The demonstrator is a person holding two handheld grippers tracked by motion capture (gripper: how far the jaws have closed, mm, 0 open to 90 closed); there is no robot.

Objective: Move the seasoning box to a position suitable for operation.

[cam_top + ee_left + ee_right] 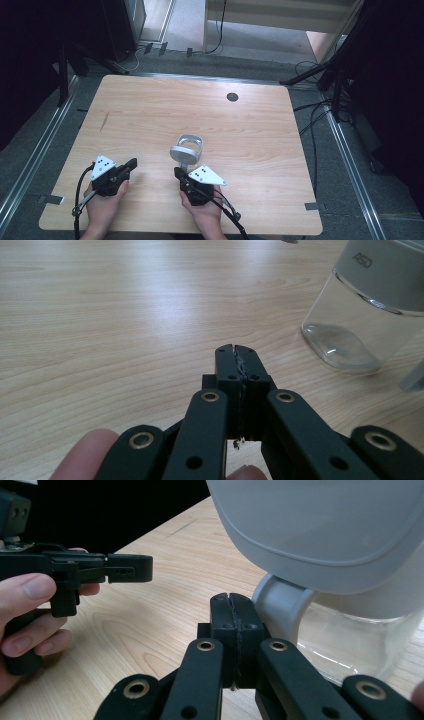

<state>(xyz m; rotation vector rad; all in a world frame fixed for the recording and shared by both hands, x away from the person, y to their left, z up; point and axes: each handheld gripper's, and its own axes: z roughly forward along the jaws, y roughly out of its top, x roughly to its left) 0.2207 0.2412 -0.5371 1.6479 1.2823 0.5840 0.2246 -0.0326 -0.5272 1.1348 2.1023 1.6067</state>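
Jar (pixel 186 152): a clear glass container with a grey hinged lid (pixel 182 153) and a clasp loop, standing near the table (pixel 150 110) centre, at about 12 o'clock from the right gripper (pixel 178 173) and at 2 o'clock from the left gripper (pixel 133 163).

We judged the step in hand to be the approach. Both grippers had their jaws pressed fully together on nothing. The right gripper sat just beside the jar's clasp (pixel 280 607), not touching it as far as we could tell. The left gripper rested apart, low on the table.

The next move called for us to spread the right jaws before bracketing the clasp or lid, and bringing the left in to steady the glass body (pixel 350 325).
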